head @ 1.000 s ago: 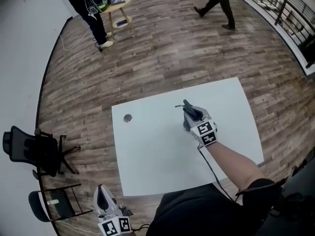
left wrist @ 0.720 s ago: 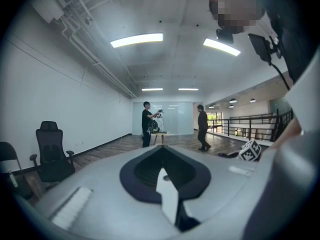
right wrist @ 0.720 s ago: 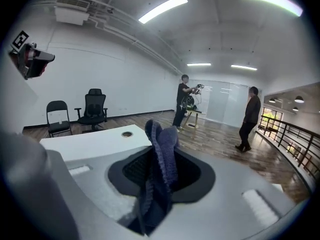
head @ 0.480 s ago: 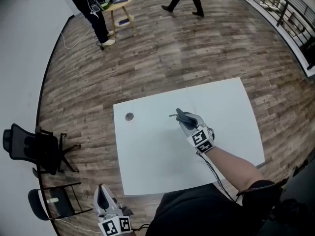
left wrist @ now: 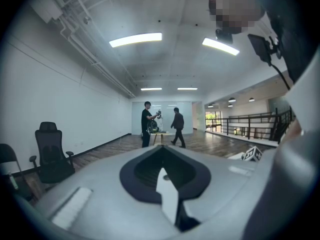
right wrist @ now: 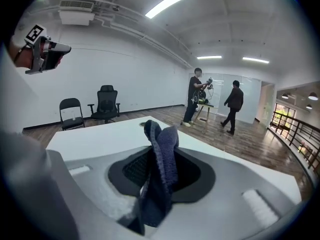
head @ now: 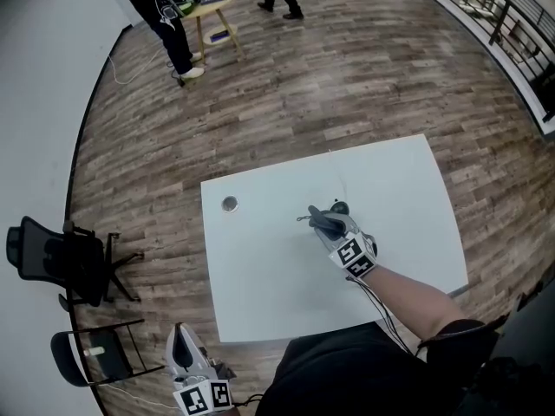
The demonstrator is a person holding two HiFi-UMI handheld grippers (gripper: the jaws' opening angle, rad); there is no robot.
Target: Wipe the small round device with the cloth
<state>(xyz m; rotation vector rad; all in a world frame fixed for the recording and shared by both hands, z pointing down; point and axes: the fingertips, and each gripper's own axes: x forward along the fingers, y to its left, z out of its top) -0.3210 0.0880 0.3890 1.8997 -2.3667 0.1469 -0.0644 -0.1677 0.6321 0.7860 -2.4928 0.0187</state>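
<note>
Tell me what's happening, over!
Right gripper shut on blue cloth. Left gripper shut, empty, off table. Small round device untouched, far left. Nothing in the way.

The room is bright all over. Long ceiling lights [left wrist: 135, 39] glow white in both gripper views. From above, the white bench [head: 260, 284] looks very bright and the shadows on it are soft. The wood floor [head: 347, 85] bends round near the picture's edges. Both gripper views have dark round corners. The cloth [right wrist: 160, 174] goes fuzzy down low, close to the camera.
</note>
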